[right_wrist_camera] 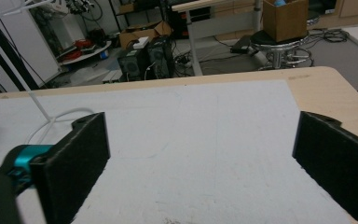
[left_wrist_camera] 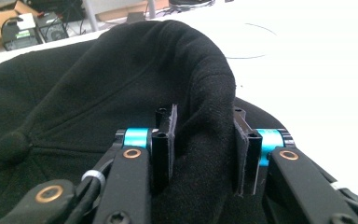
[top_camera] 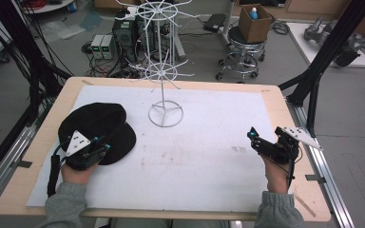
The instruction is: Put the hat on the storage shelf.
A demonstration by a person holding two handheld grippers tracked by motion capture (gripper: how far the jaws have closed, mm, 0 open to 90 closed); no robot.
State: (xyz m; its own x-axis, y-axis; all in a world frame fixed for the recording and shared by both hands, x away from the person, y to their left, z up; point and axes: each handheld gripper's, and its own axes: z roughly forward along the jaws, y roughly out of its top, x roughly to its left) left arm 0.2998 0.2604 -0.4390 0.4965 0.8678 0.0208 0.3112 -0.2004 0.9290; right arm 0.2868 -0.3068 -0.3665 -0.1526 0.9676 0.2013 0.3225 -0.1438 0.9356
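the black cap (top_camera: 97, 128) lies at the desk's (top_camera: 275, 102) left, and the left gripper (left_wrist_camera: 204, 149) has its fingers closed on a fold of the crown. the wire stand (top_camera: 165, 71) rises just right of it (the right gripper (top_camera: 266, 142), fingers spread and empty, sits well apart).

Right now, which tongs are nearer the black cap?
Left. The left tongs are shut on a fold of the black cap at the table's left side. The right tongs hang open over the white mat near the right edge, well apart from the cap.
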